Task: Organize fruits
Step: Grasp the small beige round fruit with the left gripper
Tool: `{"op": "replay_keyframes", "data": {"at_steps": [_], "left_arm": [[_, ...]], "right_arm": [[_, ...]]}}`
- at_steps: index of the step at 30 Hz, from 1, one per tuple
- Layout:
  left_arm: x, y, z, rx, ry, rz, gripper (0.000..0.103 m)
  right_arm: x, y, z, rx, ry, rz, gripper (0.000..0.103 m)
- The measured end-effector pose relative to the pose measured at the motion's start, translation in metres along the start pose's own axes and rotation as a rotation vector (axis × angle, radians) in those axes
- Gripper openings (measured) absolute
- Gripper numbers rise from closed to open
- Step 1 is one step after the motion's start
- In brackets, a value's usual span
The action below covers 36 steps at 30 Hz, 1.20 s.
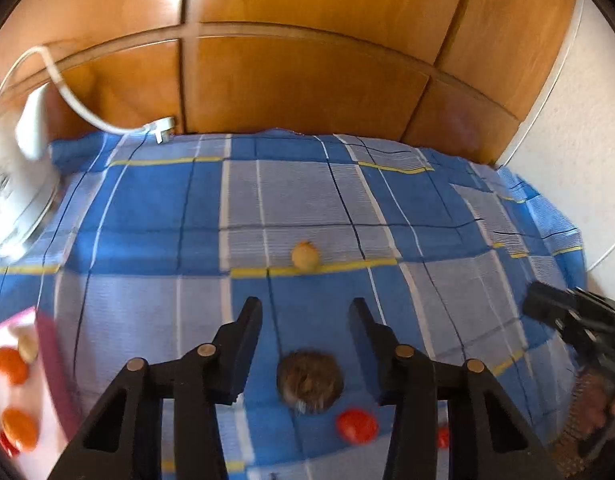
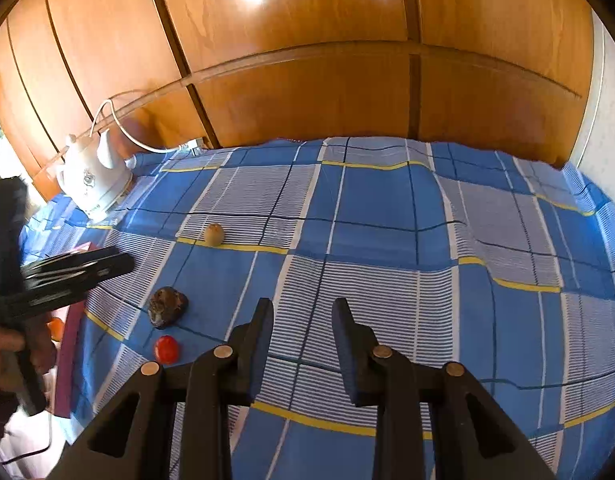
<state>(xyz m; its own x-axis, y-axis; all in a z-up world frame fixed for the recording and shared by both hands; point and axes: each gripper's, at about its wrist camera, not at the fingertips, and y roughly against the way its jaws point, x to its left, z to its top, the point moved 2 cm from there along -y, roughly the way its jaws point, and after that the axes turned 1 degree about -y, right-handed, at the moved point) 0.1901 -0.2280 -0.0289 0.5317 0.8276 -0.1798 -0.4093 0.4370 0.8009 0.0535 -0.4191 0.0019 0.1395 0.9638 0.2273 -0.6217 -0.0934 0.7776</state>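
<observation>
left wrist view: left gripper (image 1: 307,312) at lower centre, its two black fingers apart with nothing between them, only the checked cloth (image 1: 147,208) showing in the gap.
brown fruit: a dark, rough, roundish fruit (image 1: 309,380) lies on the cloth low in the frame, below the gap between the fingers, blurred.
red fruit: a small red fruit (image 1: 357,426) just beside the brown one, to its lower right; another bit of red shows at the right finger's base.
yellow fruit: a pale yellow fruit (image 1: 305,255) at mid frame, on a yellow stripe, well apart from the gripper.
tray: a pink-rimmed tray (image 1: 51,360) at lower left holds orange fruits (image 1: 11,364) and a pale one.
kettle: a white kettle (image 1: 15,184) at the left edge, its cord running to a plug by the wooden panels (image 1: 307,80).
right wrist view: right gripper (image 2: 303,312) at lower centre, fingers apart by a narrow gap, empty, over bare cloth.
person: a hand (image 2: 7,348) at the left edge grips the left gripper's handle.
</observation>
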Motion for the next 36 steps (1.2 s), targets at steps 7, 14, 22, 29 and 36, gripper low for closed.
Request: {"op": "replay_keyframes", "data": {"at_steps": [7, 14, 22, 29, 36], "left_arm": [[-0.016, -0.055, 0.025, 0.08, -0.06, 0.037, 0.045], [-0.019, -0.092, 0.03, 0.139, -0.089, 0.078, 0.036], [-0.012, -0.076, 0.025, 0.078, -0.038, 0.028, 0.025], [-0.009, 0.007, -0.011, -0.053, -0.038, 0.016, 0.025], [0.003, 0.057, -0.082, -0.094, -0.017, 0.066, 0.025]], "right_arm": [[0.0, 0.002, 0.002, -0.003, -0.019, 0.025, 0.03], [-0.002, 0.007, 0.005, -0.021, -0.033, 0.032, 0.03], [-0.002, 0.008, 0.003, -0.024, -0.026, 0.021, 0.03], [0.002, 0.003, -0.002, 0.004, 0.001, 0.025, 0.03], [0.027, -0.018, -0.017, 0.15, 0.089, 0.175, 0.03]]}}
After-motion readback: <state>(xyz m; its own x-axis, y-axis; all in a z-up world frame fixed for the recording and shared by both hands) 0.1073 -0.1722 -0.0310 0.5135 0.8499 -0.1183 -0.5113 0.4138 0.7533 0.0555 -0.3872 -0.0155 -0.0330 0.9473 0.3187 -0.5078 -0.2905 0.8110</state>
